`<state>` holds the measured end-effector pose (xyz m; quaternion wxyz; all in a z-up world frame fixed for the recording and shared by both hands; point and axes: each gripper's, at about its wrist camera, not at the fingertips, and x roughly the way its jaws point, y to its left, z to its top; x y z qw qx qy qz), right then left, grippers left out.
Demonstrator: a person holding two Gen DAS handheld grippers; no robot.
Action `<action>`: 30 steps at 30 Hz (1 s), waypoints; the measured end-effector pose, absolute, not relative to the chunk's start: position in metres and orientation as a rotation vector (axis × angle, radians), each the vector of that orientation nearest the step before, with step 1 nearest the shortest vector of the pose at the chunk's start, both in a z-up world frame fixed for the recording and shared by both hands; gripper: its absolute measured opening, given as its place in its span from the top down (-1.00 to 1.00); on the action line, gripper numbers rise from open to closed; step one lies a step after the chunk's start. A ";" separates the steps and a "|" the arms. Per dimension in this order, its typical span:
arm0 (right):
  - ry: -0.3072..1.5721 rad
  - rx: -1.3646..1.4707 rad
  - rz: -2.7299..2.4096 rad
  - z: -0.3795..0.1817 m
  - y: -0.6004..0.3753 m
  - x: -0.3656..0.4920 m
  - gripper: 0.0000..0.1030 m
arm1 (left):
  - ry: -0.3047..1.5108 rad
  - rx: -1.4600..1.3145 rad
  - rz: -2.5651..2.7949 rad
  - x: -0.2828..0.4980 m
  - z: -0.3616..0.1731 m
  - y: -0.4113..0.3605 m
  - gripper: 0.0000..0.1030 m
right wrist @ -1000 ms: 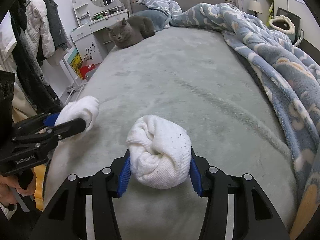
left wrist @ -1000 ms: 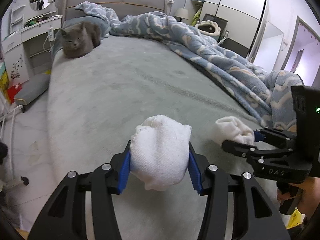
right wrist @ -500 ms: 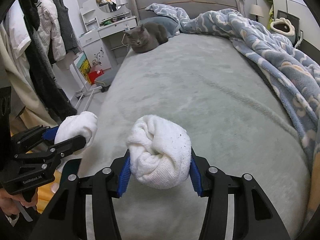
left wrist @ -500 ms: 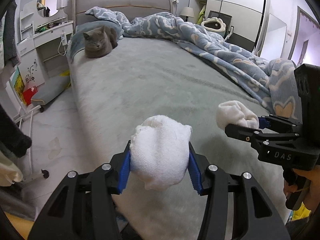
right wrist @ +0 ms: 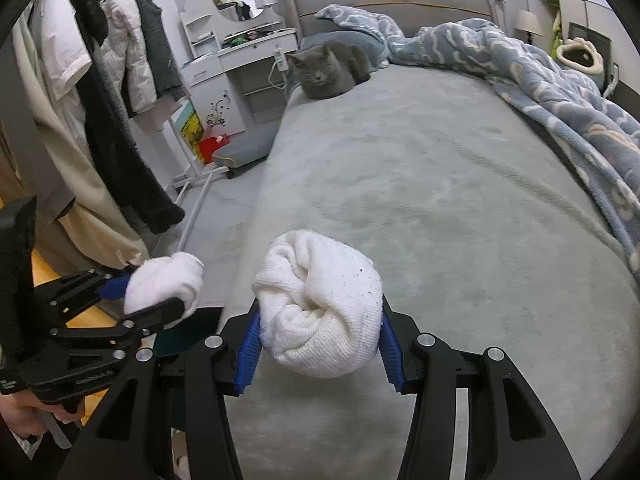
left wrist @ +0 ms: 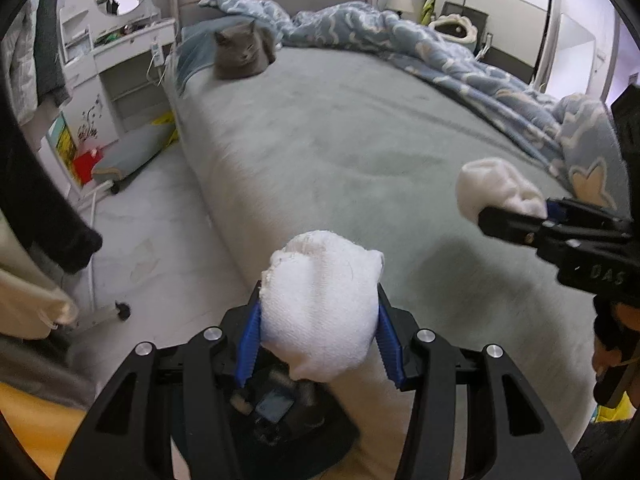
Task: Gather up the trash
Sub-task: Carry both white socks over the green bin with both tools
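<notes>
Carry step, both tongs loaded. Left gripper (left wrist: 318,338) clamps a white wad (left wrist: 320,304) over the bed (left wrist: 340,152) corner; right gripper (right wrist: 318,338) clamps another wad (right wrist: 320,304), at its 3 o'clock. Cat (left wrist: 244,54) at 12. Next, likely: release into the dark bin (left wrist: 280,408) below the left wad.

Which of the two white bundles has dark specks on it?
The one clamped in the right tool: that rolled white bundle shows dark specks on its right side. The bundle in the left tool, the left-held bundle, looks clean.

Left gripper (left wrist: 319,334) and right gripper (right wrist: 319,334) — 2 jaw pairs part-closed, each clamping a white bundle, angled downward.
</notes>
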<state>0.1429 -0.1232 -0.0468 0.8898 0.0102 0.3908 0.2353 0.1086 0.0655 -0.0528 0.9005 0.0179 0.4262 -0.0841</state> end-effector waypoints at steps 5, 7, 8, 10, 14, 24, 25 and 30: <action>0.820 0.004 0.514 -0.050 -0.100 0.136 0.00 | 0.951 -0.003 -0.150 0.105 -0.068 0.091 -0.04; 0.826 0.003 0.524 -0.051 -0.091 0.135 0.00 | 0.979 -0.017 -0.139 0.104 -0.075 0.101 -0.04; 0.829 0.001 0.529 -0.051 -0.088 0.135 0.00 | 0.991 -0.027 -0.137 0.103 -0.077 0.104 -0.04; 0.834 -0.008 0.543 -0.052 -0.078 0.135 0.00 | 1.019 -0.045 -0.135 0.102 -0.084 0.113 -0.04; 0.844 -0.024 0.570 -0.055 -0.060 0.134 0.00 | 1.059 -0.056 -0.108 0.102 -0.096 0.129 -0.04; 0.891 -0.051 0.641 -0.064 -0.022 0.130 0.00 | 1.161 -0.072 -0.079 0.097 -0.125 0.159 -0.04; 0.900 -0.054 0.645 -0.066 -0.017 0.130 0.00 | 1.174 -0.077 -0.079 0.097 -0.128 0.161 -0.04; 0.920 -0.072 0.658 -0.072 -0.001 0.129 0.00 | 1.232 -0.100 -0.080 0.095 -0.141 0.174 -0.05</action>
